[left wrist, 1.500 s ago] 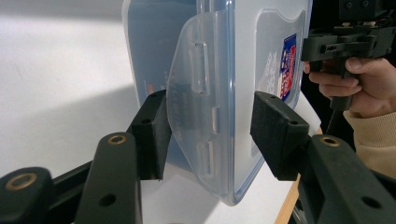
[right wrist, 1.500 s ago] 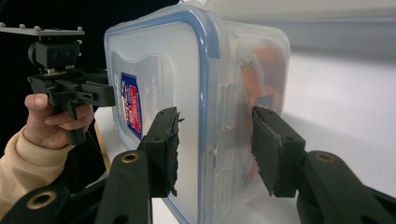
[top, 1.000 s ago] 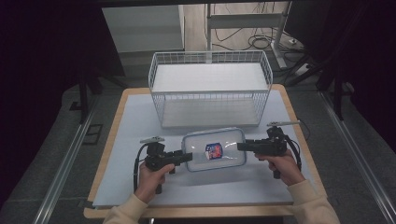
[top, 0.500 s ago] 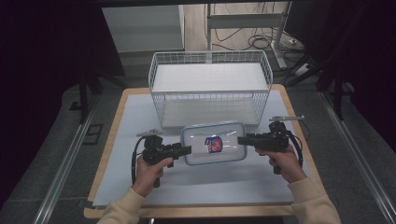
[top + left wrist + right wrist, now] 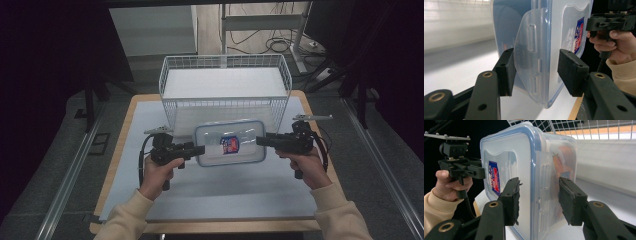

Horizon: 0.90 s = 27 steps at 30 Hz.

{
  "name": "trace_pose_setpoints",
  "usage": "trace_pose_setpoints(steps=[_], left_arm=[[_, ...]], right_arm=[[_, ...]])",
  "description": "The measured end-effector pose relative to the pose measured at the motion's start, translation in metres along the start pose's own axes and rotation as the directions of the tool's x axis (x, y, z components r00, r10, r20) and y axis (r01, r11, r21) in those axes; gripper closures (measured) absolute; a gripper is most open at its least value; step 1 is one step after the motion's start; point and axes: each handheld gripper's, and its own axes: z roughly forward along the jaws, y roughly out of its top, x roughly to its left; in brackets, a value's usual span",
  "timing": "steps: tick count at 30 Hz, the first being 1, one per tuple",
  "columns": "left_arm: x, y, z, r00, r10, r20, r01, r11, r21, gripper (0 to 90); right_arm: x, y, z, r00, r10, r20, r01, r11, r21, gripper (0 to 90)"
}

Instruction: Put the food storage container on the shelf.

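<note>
Gripping opposite ends, left gripper (image 5: 199,149) and right gripper (image 5: 261,141) clamp the container (image 5: 229,143); the right gripper view reveals orange contents

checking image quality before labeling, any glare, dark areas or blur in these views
High view: surroundings nearly black, table evenly lit, container lid slightly shiny. Left gripper view: background washed out and soft, container sharp. Right gripper view: dark upper left, container sharp, basket behind it readable.

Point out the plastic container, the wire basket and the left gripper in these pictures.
plastic container (image 5: 230,143), high view, on its clear lid.
wire basket (image 5: 225,61), high view, on its far rim.
left gripper (image 5: 199,149), high view, at its jaw tips.
</note>
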Motion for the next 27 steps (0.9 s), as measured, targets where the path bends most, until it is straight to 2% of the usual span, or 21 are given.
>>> trace_pose_setpoints(steps=[7, 13, 19, 27], left_arm=[[-0.004, 0.023, -0.009, 0.9997, 0.024, -0.001, -0.024, 0.9996, -0.015, 49.5], [-0.009, 0.043, -0.017, 0.999, 0.044, -0.003, -0.044, 0.9988, -0.021, 49.4], [-0.018, 0.068, -0.027, 0.9963, 0.085, -0.015, -0.085, 0.9954, -0.044, 49.5], [-0.017, 0.091, -0.032, 0.9958, 0.091, -0.007, -0.091, 0.9938, -0.063, 49.4]], right_arm=[[0.006, 0.014, -0.002, 1.0, -0.006, 0.0, 0.006, 1.0, -0.021, 53.0], [0.015, 0.036, -0.005, 0.9995, -0.03, 0.004, 0.03, 0.998, -0.049, 53.0], [0.023, 0.056, -0.009, 0.9989, -0.046, 0.003, 0.046, 0.997, -0.066, 52.7], [0.029, 0.08, -0.011, 0.9976, -0.068, 0.015, 0.069, 0.994, -0.087, 52.6]])
